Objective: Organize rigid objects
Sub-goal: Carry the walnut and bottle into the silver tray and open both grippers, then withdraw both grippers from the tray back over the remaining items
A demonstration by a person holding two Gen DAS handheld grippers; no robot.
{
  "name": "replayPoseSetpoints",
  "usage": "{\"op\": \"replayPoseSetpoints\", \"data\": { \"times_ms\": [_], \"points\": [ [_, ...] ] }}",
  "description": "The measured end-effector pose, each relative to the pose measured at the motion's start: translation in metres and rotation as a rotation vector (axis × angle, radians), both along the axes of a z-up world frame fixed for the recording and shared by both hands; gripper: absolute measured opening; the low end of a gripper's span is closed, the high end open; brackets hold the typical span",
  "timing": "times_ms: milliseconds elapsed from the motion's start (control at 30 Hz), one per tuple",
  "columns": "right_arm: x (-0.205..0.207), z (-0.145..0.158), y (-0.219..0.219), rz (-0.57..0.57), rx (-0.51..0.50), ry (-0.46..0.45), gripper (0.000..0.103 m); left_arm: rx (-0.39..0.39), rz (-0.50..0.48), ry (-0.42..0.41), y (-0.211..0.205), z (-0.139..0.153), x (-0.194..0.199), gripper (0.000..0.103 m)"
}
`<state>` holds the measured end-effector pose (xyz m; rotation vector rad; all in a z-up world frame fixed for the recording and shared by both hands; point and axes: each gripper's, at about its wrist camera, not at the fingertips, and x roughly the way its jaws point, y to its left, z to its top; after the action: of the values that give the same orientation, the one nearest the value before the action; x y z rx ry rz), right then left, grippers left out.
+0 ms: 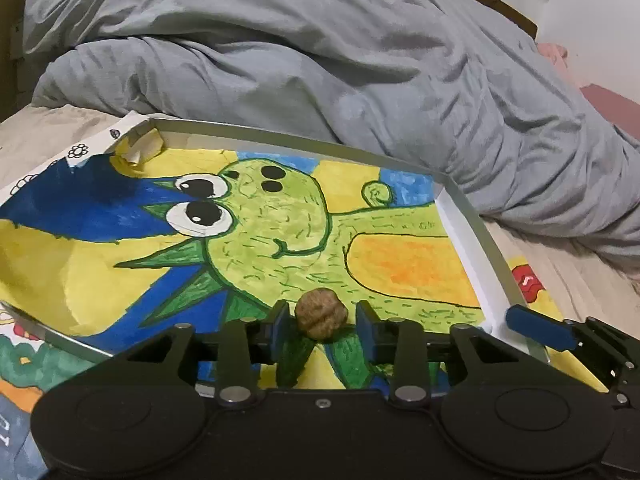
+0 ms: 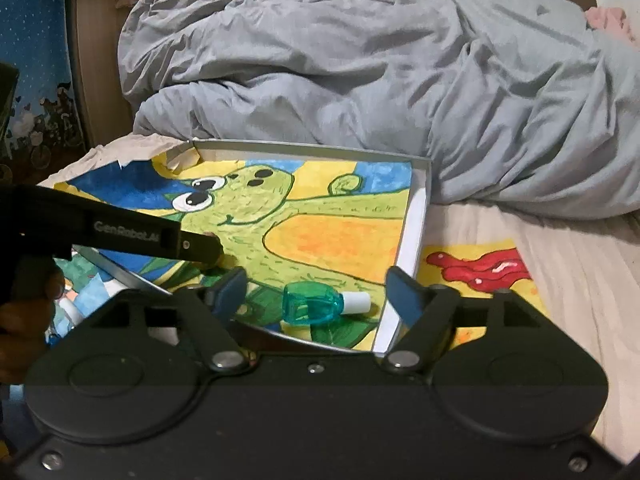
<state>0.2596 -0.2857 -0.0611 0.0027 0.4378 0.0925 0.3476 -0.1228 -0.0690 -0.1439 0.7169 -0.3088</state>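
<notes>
Two tongs over a shallow tray on a bed, a walnut at the left pair and a small bottle at the right.

In the left wrist view the left tongs point(image 1: 322, 318) stand narrow, with a brown walnut point(image 1: 321, 317) between the blue pads; it seems to touch the left pad, with a gap at the right one, so no firm grip shows. It sits on the painted green creature lining the tray point(image 1: 472, 216), and a blue finger point(image 1: 540, 328) of the other tongs pokes in at far right. Only the right wrist view shows the teal bottle point(image 2: 314, 308) with its white cap, lying on its side inside the tray's near corner between the wide-spread right tongs point(image 2: 318, 294), untouched. A grey duvet point(image 2: 360, 80) is heaped behind.
</notes>
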Motion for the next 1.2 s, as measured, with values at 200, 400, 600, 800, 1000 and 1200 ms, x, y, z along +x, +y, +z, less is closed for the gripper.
{"op": "replayPoseSetpoints", "data": {
  "times_ms": [200,400,600,800,1000,1200],
  "points": [
    [-0.018,0.019,-0.002,-0.010,0.000,-0.053,0.102,-0.016,0.026,-0.031,0.011,0.021,-0.014,0.053],
    [-0.042,0.042,0.002,-0.022,0.003,-0.093,0.102,-0.017,0.034,-0.133,0.029,0.057,-0.049,0.079],
    [-0.059,0.068,0.020,-0.096,-0.033,-0.062,0.103,-0.025,0.066,-0.233,0.049,0.088,-0.096,0.090],
    [-0.086,0.087,0.050,-0.142,-0.118,-0.094,0.102,0.023,0.123,-0.308,0.070,0.105,-0.148,0.098],
    [-0.127,0.089,0.070,-0.145,-0.145,-0.134,0.102,0.063,0.162,-0.314,0.091,0.105,-0.199,0.101],
    [-0.171,0.076,0.088,-0.132,-0.177,-0.152,0.102,0.104,0.163,-0.297,0.107,0.091,-0.243,0.102]
  ]
}}
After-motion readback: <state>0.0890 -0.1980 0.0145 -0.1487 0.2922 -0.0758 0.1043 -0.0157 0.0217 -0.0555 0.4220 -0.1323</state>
